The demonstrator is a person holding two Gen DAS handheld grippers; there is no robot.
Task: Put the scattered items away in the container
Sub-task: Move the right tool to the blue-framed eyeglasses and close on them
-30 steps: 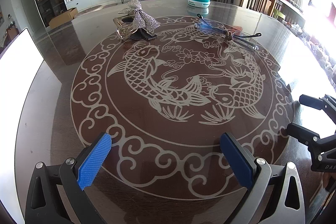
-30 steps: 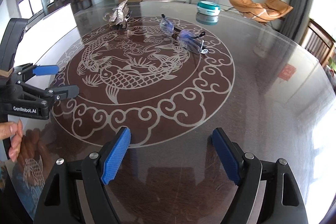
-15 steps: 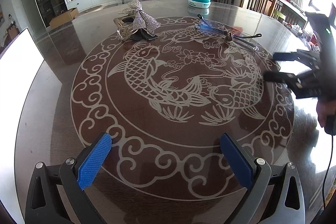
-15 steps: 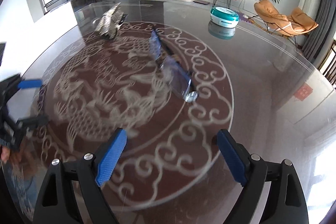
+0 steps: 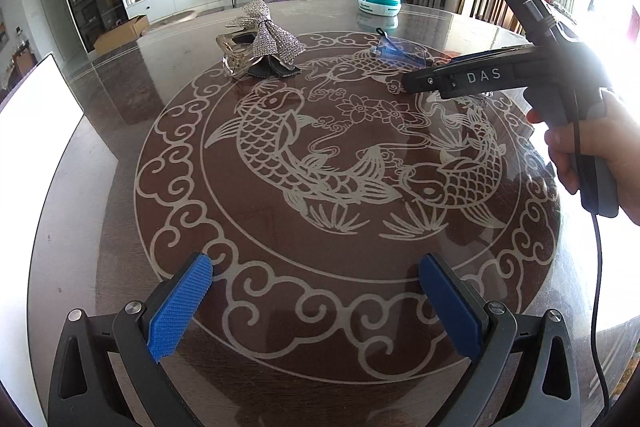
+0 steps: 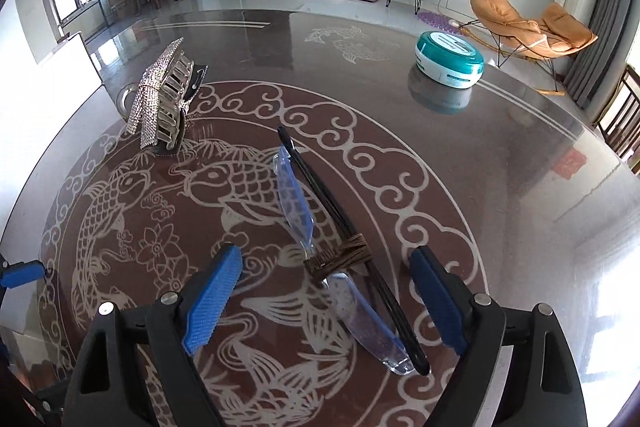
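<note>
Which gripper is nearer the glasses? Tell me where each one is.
Right. The right gripper hangs over the glasses, which lie between its open fingers. The left gripper waits open at the table's near side, well short of them.

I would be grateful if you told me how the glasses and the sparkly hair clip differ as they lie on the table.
The glasses lie flat and long, near the middle of the table; the hair clip stands taller, further off by the pattern's edge. The glasses are clear blue with thin black arms; the hair clip is silvery, with a rhinestone bow. The glasses sit between the open right tongs; nothing is near the hair clip. Both rest loose on the table.
</note>
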